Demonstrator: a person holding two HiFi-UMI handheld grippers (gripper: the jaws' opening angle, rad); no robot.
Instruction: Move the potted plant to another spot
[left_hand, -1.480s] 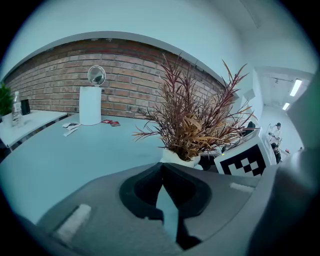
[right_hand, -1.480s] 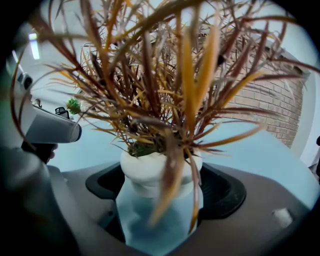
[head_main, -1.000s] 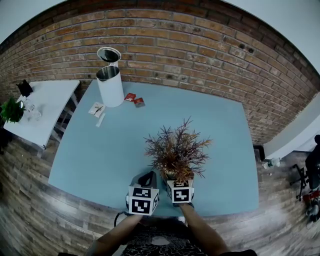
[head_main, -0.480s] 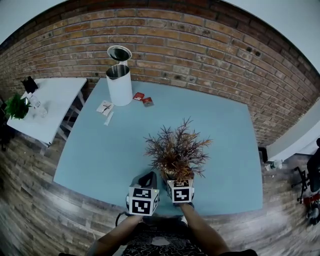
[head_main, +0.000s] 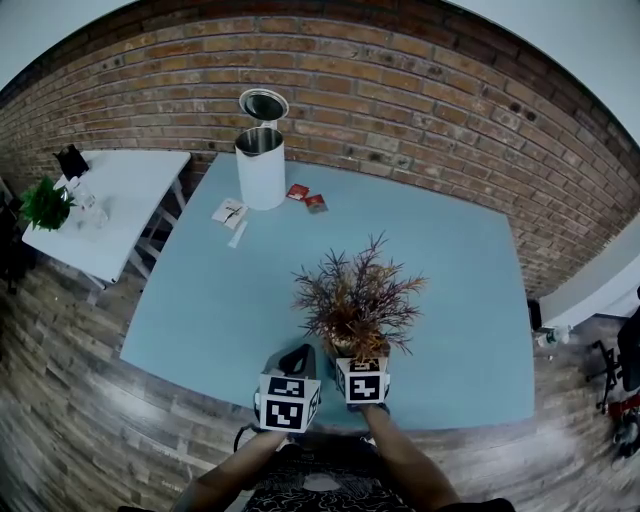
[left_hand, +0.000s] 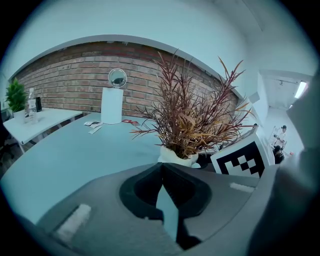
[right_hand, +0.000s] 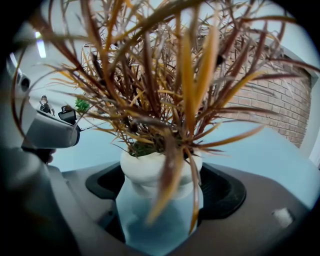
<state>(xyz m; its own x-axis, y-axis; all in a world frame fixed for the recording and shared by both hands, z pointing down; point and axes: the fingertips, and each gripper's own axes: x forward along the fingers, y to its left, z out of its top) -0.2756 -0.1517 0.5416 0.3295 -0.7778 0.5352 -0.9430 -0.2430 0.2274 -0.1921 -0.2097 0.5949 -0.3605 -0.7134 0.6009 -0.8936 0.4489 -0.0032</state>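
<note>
The potted plant (head_main: 355, 298) has spiky red-brown leaves and a small white pot (right_hand: 160, 170). It stands near the front edge of the blue table (head_main: 200, 300). My right gripper (head_main: 353, 357) has a jaw on either side of the pot and is shut on it; in the right gripper view (right_hand: 160, 200) the pot fills the gap between the jaws. My left gripper (head_main: 296, 358) sits just left of the pot, its jaws shut with nothing between them (left_hand: 161, 170). From the left gripper view the plant (left_hand: 192, 120) rises just ahead to the right, beside the right gripper's marker cube (left_hand: 240, 160).
A white bin (head_main: 260, 170) with its lid up stands at the table's far left corner, with red packets (head_main: 307, 197) and paper slips (head_main: 232, 213) beside it. A white side table (head_main: 110, 200) with a green plant (head_main: 45, 203) is on the left. A brick wall (head_main: 400, 90) runs behind.
The head view has swung, so the bin, the packets and the side table sit further right in the picture. Both grippers and the plant keep the same place relative to each other.
</note>
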